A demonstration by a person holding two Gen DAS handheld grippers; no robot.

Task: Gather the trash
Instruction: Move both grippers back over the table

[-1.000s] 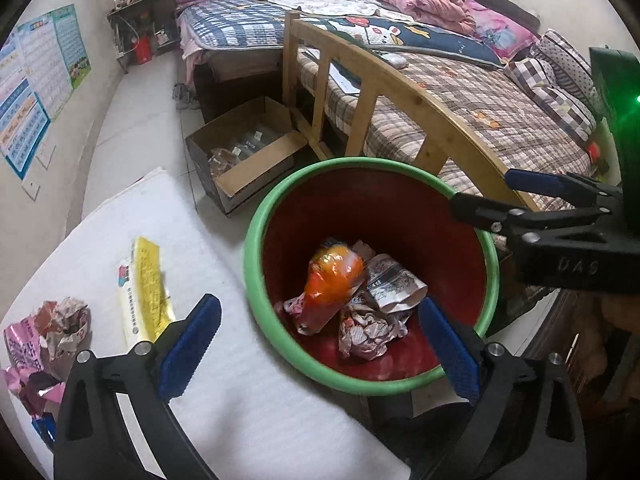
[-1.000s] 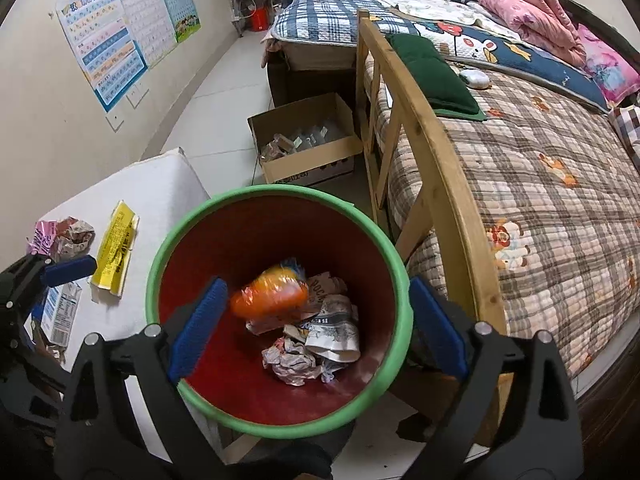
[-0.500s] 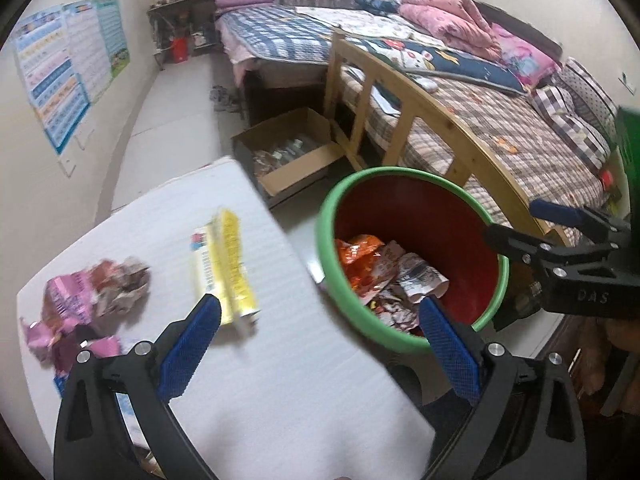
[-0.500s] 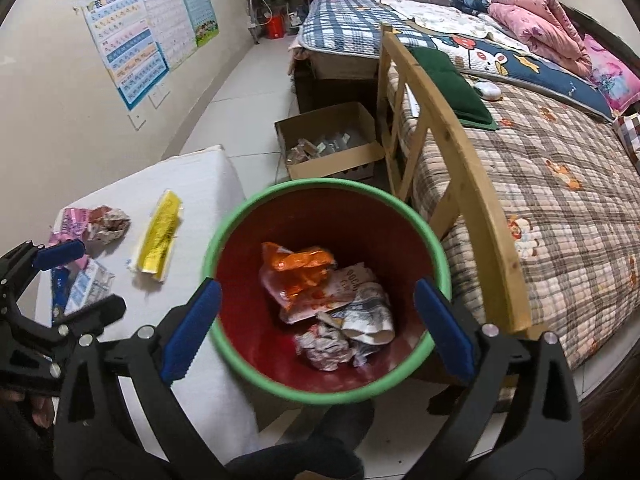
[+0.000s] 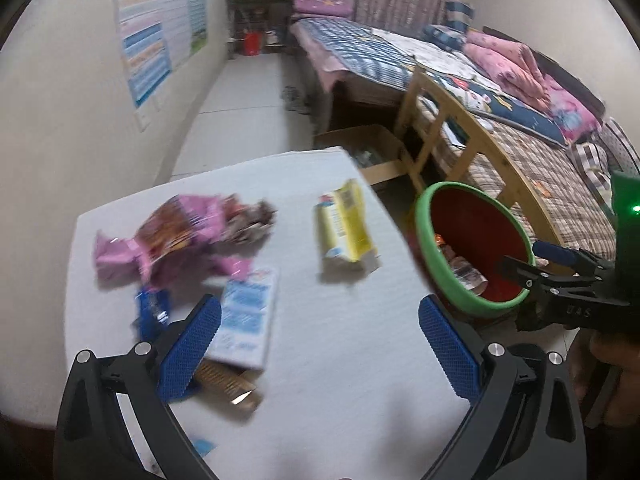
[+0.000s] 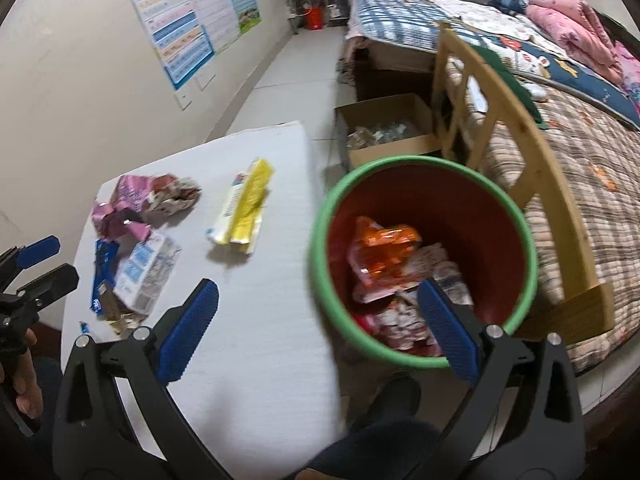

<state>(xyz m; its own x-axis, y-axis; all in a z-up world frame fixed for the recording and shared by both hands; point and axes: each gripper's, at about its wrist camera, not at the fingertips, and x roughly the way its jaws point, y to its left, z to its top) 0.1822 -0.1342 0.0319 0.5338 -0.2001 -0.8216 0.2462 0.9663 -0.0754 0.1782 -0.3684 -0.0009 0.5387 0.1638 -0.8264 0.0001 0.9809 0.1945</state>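
Note:
A red bin with a green rim (image 6: 424,256) (image 5: 474,244) stands beside the white table (image 6: 248,340) and holds an orange wrapper (image 6: 386,242) and crumpled papers. On the table lie a yellow packet (image 5: 344,226) (image 6: 244,208), a pink crumpled wrapper (image 5: 168,236) (image 6: 132,204), a pale blue-white carton (image 5: 246,316) (image 6: 146,270) and a blue wrapper (image 5: 150,310). My left gripper (image 5: 318,350) is open and empty above the table, near the carton. My right gripper (image 6: 318,330) is open and empty over the bin's near rim.
A wooden bed frame (image 6: 520,136) and a checked bed stand right of the bin. An open cardboard box (image 6: 390,132) sits on the floor behind the bin. Posters (image 6: 192,16) hang on the left wall. A foot (image 6: 392,396) is below the bin.
My left gripper has swung left from over the bin to over the table's trash. My right gripper has drawn back and left a little. The orange wrapper has settled in the bin.

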